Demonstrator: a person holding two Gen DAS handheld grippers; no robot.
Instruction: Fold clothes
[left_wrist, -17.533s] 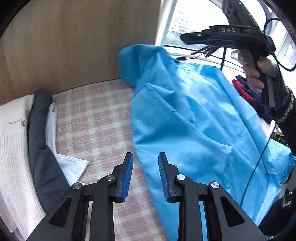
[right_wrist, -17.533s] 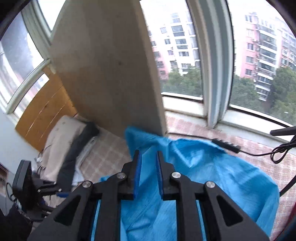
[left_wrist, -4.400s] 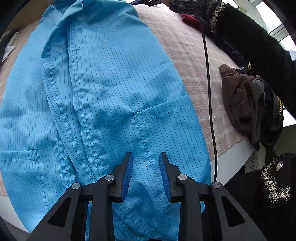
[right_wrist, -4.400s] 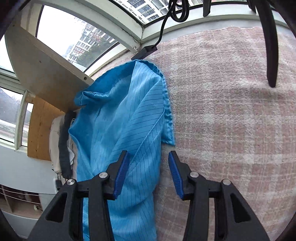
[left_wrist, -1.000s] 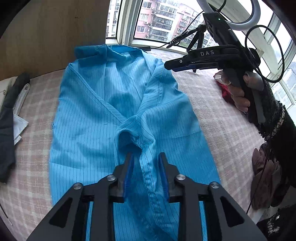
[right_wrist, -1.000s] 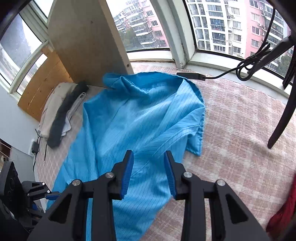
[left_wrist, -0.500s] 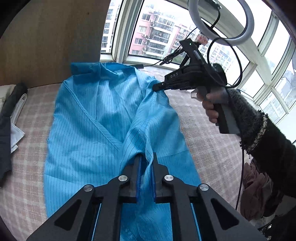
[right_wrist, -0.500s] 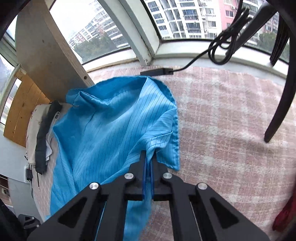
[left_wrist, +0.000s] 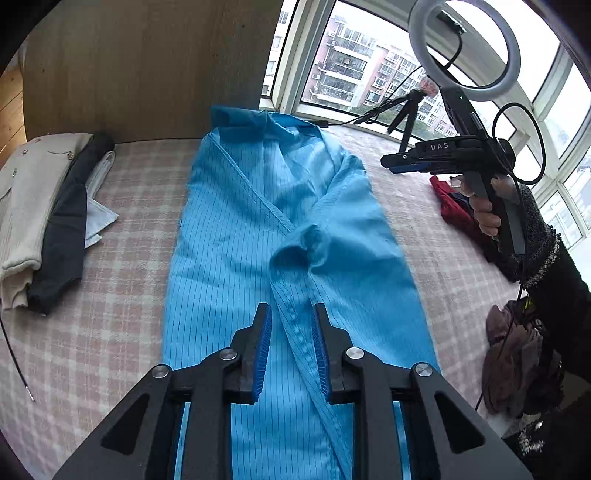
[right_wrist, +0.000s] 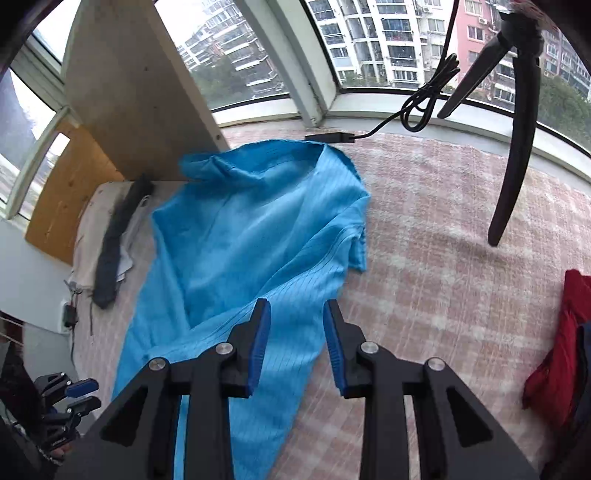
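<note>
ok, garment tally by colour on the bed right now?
Blue: 1, the striped coat
Cream: 1, the buttoned top
Dark grey: 1
White: 1
Red: 1
Brown: 1, at the bed edge
Total: 6

— What sort of place is this?

— A flat, high up. The curved bay window (right_wrist: 388, 74) looks onto apartment blocks, and below it runs a wide platform under a pink checked cover (left_wrist: 122, 295), like a window seat or bed.

— And it's lived in?

— Clothes everywhere: a blue coat (left_wrist: 280, 251) spread mid-cover, a folded stack (left_wrist: 40, 206) left of it by the wooden panel (left_wrist: 147, 66), a red garment (right_wrist: 561, 339) to its right.

— Purely a home?

— Someone films here: a ring light (left_wrist: 465, 48) stands by the window, probably on a small tripod.
</note>
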